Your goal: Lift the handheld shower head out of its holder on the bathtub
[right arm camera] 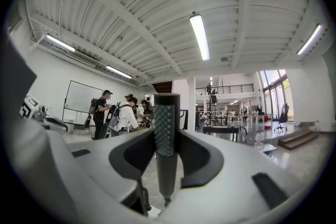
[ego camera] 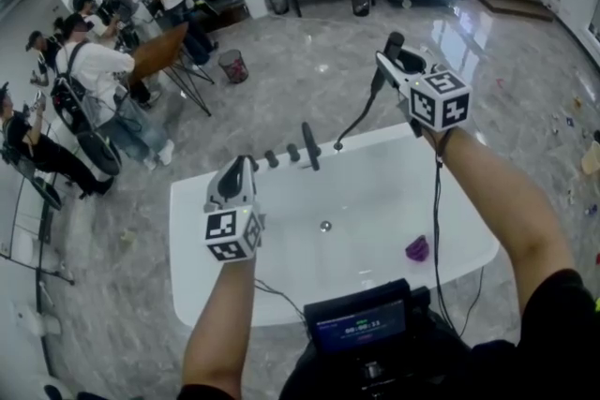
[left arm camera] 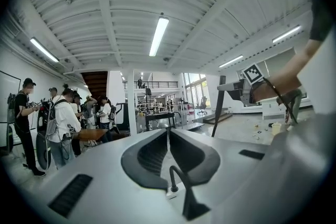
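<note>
Shower head [right arm camera: 166,134] — dark, with a studded face — stands upright, clamped between the jaws of the right gripper [ego camera: 395,61] above the far rim of the bathtub [ego camera: 187,201]. Its hose [ego camera: 356,122] drops to that rim. The left gripper [ego camera: 236,173] hovers over the bathtub's left end — jaws pressed together, empty.

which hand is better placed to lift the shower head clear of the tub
Right. The right gripper grips the shower head above the bathtub rim, hose hanging below. The left gripper is shut, empty, low by the faucet.
</note>
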Action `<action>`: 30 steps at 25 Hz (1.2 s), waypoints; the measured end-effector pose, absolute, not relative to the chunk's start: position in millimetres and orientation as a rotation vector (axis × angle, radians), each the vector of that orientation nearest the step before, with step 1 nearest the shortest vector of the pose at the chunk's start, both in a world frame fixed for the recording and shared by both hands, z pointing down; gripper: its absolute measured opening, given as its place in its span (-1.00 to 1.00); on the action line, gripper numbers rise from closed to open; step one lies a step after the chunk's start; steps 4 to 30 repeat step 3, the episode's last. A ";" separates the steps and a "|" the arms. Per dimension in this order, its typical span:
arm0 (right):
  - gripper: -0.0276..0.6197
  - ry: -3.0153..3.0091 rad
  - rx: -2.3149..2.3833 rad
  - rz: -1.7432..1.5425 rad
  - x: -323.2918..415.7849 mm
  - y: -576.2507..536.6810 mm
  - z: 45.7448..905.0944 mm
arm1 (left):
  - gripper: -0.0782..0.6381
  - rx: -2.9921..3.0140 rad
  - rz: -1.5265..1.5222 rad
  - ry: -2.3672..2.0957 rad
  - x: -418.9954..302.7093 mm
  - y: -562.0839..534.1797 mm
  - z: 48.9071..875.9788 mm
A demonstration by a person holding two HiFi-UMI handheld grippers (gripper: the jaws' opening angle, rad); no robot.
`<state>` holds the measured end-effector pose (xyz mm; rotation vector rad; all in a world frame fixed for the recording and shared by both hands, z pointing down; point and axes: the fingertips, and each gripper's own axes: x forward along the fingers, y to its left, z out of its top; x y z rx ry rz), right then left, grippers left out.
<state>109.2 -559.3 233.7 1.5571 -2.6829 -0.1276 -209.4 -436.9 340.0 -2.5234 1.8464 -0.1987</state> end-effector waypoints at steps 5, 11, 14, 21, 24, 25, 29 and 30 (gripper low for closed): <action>-0.46 -2.680 1.564 -0.126 114.9 -560.7 229.9 | -0.72 -2.524 -0.200 1.843 -204.8 -442.1 335.0; -0.46 -2.680 1.564 -0.126 114.9 -560.7 229.9 | -0.72 -2.524 -0.200 1.843 -204.8 -442.1 335.0; -0.46 -2.680 1.564 -0.126 114.9 -560.7 229.9 | -0.72 -2.524 -0.200 1.843 -204.8 -442.1 335.0; -0.46 -2.680 1.564 -0.126 114.9 -560.7 229.9 | -0.72 -2.524 -0.200 1.843 -204.8 -442.1 335.0; -0.46 -2.680 1.564 -0.126 114.9 -560.7 229.9 | -0.72 -2.524 -0.200 1.843 -204.8 -442.1 335.0; -0.46 -2.680 1.564 -0.126 114.9 -560.7 229.9 | -0.72 -2.524 -0.200 1.843 -204.8 -442.1 335.0; -0.46 -2.680 1.564 -0.126 114.9 -560.7 229.9 | -0.72 -2.524 -0.200 1.843 -204.8 -442.1 335.0; -0.46 -2.680 1.564 -0.126 114.9 -560.7 229.9 | -0.72 -2.524 -0.200 1.843 -204.8 -442.1 335.0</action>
